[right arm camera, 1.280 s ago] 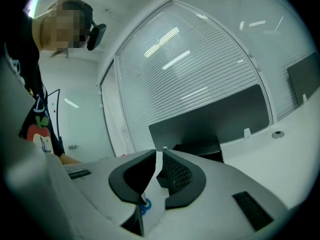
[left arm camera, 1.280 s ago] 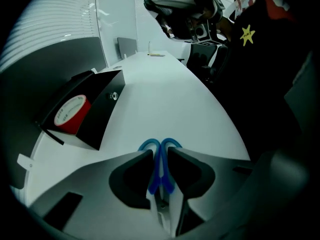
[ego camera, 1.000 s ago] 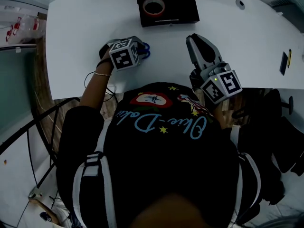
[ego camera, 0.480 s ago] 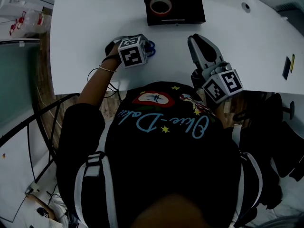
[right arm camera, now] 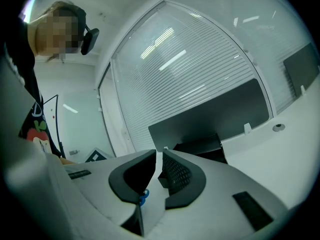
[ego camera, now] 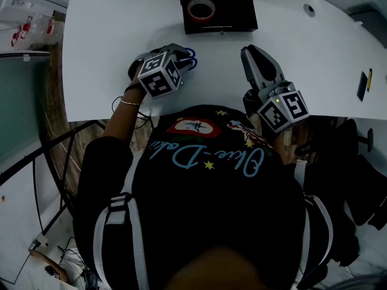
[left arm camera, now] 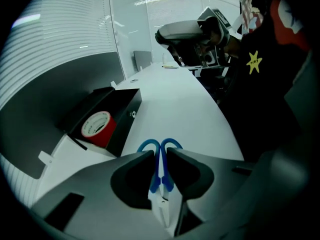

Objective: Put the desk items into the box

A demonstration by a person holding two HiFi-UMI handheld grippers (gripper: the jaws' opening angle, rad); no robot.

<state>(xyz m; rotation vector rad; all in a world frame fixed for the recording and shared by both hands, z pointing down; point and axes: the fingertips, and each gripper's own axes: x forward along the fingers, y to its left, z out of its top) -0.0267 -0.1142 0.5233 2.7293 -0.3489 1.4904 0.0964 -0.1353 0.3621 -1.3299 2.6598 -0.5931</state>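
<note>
Left gripper [ego camera: 181,56] higher, closing on scissors [left arm camera: 161,171]

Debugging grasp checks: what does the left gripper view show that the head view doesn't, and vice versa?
Left gripper view only: the left gripper's jaws, which have just been closing, pressed on the scissors' blue shanks.
Head view only: that gripper's marker cube, the person's braceleted wrist, the desk's near edge.
Both: the black box with the red tape roll inside it, the right gripper, the scissors' blue handle loops.
</note>
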